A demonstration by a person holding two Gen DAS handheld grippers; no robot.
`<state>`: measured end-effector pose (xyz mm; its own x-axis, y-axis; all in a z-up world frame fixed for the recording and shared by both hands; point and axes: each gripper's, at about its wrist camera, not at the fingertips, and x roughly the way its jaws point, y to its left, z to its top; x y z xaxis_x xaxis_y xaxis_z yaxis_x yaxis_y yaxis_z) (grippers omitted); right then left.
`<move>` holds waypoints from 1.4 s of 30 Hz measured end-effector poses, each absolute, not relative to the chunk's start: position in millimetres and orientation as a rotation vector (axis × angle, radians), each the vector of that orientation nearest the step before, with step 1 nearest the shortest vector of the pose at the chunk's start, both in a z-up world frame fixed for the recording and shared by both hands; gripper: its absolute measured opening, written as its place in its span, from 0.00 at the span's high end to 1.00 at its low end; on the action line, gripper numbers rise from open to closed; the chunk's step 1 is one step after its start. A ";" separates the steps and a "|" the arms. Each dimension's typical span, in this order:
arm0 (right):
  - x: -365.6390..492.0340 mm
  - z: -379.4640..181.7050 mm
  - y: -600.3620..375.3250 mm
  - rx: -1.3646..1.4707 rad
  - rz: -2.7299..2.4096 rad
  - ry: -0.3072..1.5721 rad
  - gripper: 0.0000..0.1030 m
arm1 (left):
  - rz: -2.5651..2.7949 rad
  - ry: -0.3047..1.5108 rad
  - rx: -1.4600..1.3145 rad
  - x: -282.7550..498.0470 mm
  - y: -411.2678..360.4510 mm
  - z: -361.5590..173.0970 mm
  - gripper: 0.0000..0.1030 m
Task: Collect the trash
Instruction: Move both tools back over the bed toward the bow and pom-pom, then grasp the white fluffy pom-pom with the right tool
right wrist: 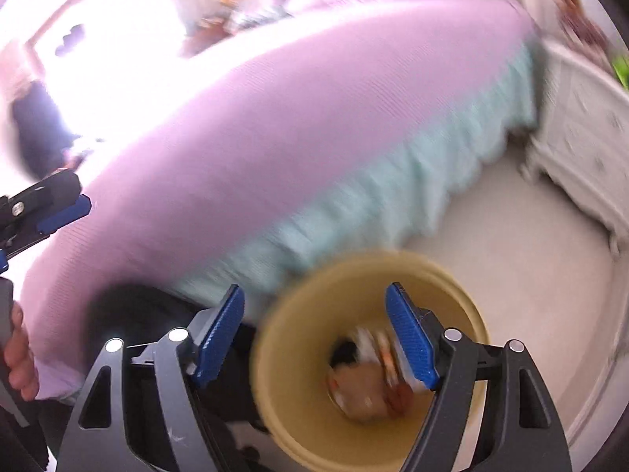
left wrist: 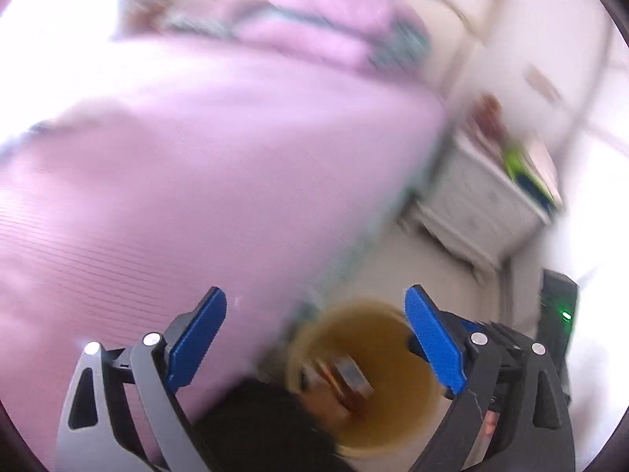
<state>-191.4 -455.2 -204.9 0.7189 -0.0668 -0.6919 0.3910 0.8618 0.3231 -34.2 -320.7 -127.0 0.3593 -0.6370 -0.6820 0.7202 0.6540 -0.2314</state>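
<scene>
A tan round waste bin point(left wrist: 393, 334) stands on the floor beside the bed, with blurred wrappers and scraps point(left wrist: 346, 381) at its bottom. My left gripper point(left wrist: 314, 299) hovers above the bin's left rim, jaws wide apart, nothing between the blue pads. In the right wrist view the same bin point(right wrist: 306, 354) lies below my right gripper point(right wrist: 314, 291), which is open and empty; its right pad overlaps the trash point(right wrist: 365, 393) inside. One of my left gripper's pads point(right wrist: 65, 212) shows at the left edge, over the bed.
A bed with a pink cover point(left wrist: 216, 157) and teal skirt point(right wrist: 393, 181) fills the left. A white nightstand point(left wrist: 471, 204) with a green item point(left wrist: 519, 161) stands at the right. Pale floor point(right wrist: 511, 255) surrounds the bin. A hand point(right wrist: 19, 354) and dark cloth point(left wrist: 255, 424) are close below.
</scene>
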 end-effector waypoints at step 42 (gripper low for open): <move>211.1 -104.3 -311.8 0.074 0.108 0.759 0.08 | -0.247 0.770 -0.202 244.3 -90.3 -108.1 0.04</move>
